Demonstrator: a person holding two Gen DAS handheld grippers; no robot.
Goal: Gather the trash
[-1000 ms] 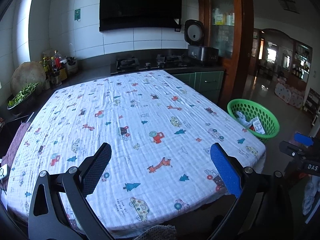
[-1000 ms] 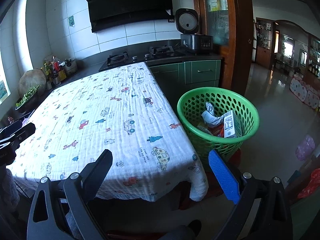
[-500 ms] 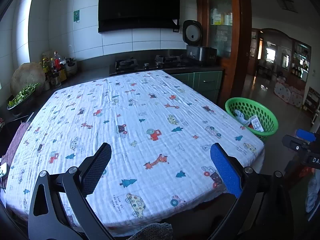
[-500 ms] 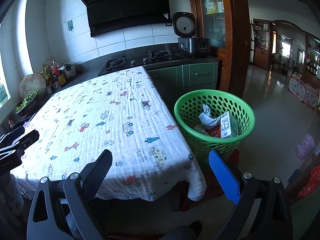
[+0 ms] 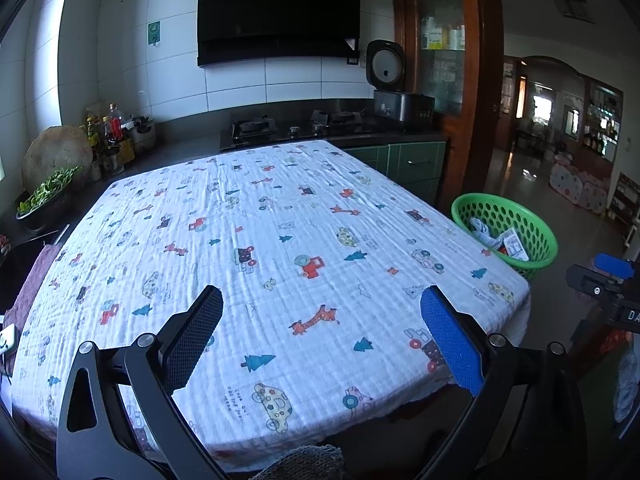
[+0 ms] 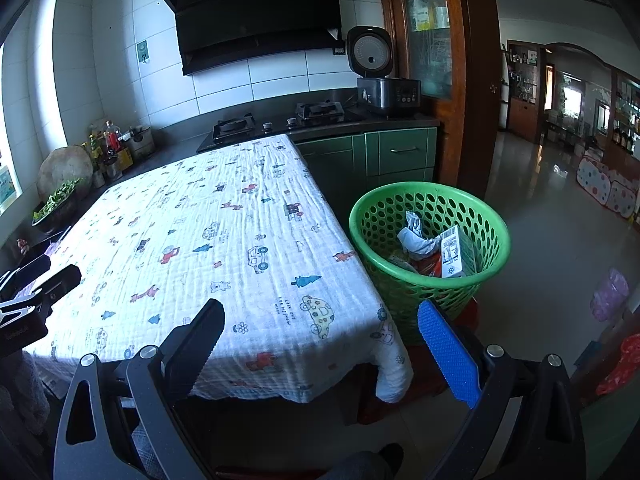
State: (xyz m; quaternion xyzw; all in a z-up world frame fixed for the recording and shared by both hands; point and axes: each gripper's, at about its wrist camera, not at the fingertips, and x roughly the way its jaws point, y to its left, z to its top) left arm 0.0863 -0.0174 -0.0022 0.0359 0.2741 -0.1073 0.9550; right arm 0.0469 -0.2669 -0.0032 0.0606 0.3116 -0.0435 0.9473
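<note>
A green perforated basket (image 6: pixel 430 204) stands on the floor at the table's right side, also seen in the left wrist view as the basket (image 5: pixel 538 254). Inside lie crumpled white paper (image 6: pixel 416 236), a white carton (image 6: pixel 454 254) and a red wrapper (image 6: pixel 430 266). The table (image 5: pixel 280 240) wears a white cloth with cartoon prints, and no trash shows on it. My left gripper (image 5: pixel 322 316) hovers open over the table's near edge, holding nothing. My right gripper (image 6: pixel 322 332) is open and empty above the table's near right corner, left of the basket.
Behind the table runs a dark counter with a gas hob (image 5: pixel 296 126), a rice cooker (image 6: pixel 384 80), bottles (image 5: pixel 110 132) and a bowl of greens (image 5: pixel 46 196). Green cabinets (image 6: pixel 400 152) and a wooden cupboard stand at the back right. A tiled floor opens to the right.
Both grippers have drawn back slightly from the table and risen a little; the table and basket appear a bit farther. Both stay open and empty.
</note>
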